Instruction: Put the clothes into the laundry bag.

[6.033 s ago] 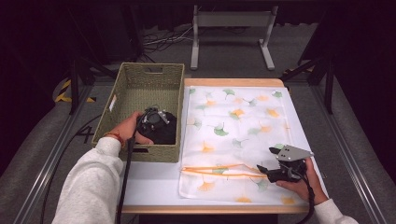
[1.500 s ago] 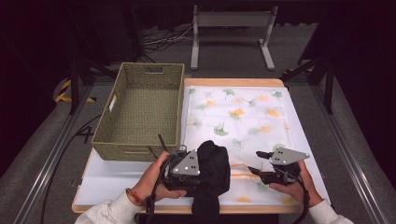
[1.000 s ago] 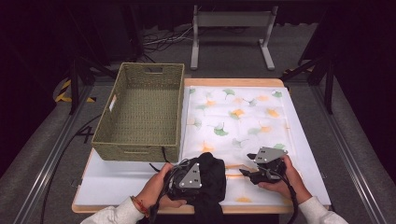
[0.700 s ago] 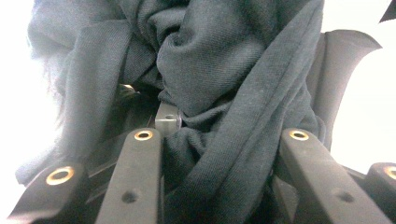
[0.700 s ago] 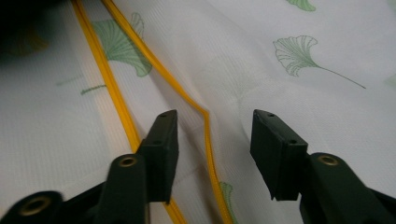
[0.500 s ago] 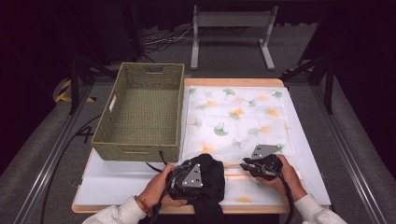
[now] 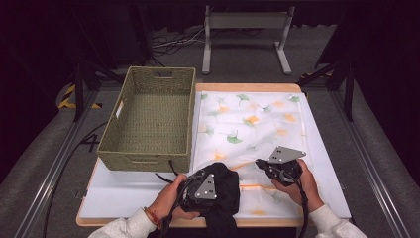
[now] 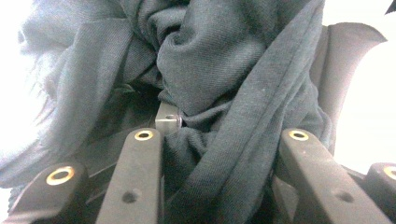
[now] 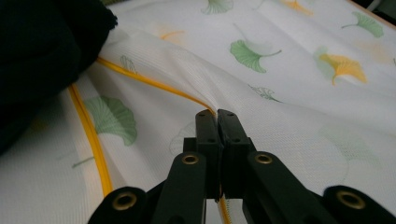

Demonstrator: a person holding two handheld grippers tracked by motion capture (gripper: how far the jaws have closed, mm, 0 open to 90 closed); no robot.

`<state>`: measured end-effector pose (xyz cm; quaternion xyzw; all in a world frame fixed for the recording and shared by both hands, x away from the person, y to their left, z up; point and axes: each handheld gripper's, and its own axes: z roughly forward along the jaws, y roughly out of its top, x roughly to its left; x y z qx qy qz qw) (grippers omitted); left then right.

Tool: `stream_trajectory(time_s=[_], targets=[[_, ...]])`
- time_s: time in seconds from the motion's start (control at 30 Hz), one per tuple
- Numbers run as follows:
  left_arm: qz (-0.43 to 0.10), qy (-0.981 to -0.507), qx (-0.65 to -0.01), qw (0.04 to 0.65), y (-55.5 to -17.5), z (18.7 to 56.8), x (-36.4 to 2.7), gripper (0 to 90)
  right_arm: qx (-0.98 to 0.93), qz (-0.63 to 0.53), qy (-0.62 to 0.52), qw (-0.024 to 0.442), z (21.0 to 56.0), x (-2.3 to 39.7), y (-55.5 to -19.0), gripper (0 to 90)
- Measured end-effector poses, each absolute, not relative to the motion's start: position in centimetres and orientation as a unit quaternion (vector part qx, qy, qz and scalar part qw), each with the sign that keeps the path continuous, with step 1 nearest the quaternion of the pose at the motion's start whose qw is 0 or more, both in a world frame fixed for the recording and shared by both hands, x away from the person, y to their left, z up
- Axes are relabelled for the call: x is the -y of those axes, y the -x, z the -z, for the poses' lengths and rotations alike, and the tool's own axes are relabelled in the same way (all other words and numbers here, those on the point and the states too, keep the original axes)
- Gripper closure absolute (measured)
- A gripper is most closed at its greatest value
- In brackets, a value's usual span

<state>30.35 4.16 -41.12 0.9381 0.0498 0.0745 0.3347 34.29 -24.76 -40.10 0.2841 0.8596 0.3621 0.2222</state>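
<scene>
The dark garment (image 7: 225,191) bunched in the left gripper (image 8: 219,140) looks soft, light and floppy, best pinched by a fold, while the right gripper (image 9: 217,122) clamps the mesh bag's orange-edged opening (image 9: 154,84).

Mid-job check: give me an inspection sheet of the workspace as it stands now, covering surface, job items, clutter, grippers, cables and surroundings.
Surface: white-topped table with wooden edge.
Job's things: leaf-print mesh bag lying flat at the right, its orange-trimmed edge raised; dark garment bunched at the near edge; wicker basket at the left, nothing seen inside.
Clutter: nothing seen.
Grippers: left gripper shut on the dark garment; right gripper shut on the bag's edge.
Cables: gripper cable trailing near the basket; floor cables beyond the table.
Surroundings: grey floor, metal stand behind, dark room.
</scene>
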Motion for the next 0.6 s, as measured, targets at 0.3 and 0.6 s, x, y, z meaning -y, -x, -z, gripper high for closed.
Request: stream_trajectory(time_s=[0.3, 0.6], targets=[[-0.092, -0.926, -0.047, 0.362, -30.2, 38.9, -4.0, 65.2, -0.835, -0.398, -0.296, 0.238, 37.7, 24.4, -34.3, 89.1], [-0.098, -0.917, -0.039, 0.384, -30.4, 37.5, -3.2, 65.2, -0.827, -0.410, -0.295, 0.246, 36.7, 23.8, -34.3, 89.1]])
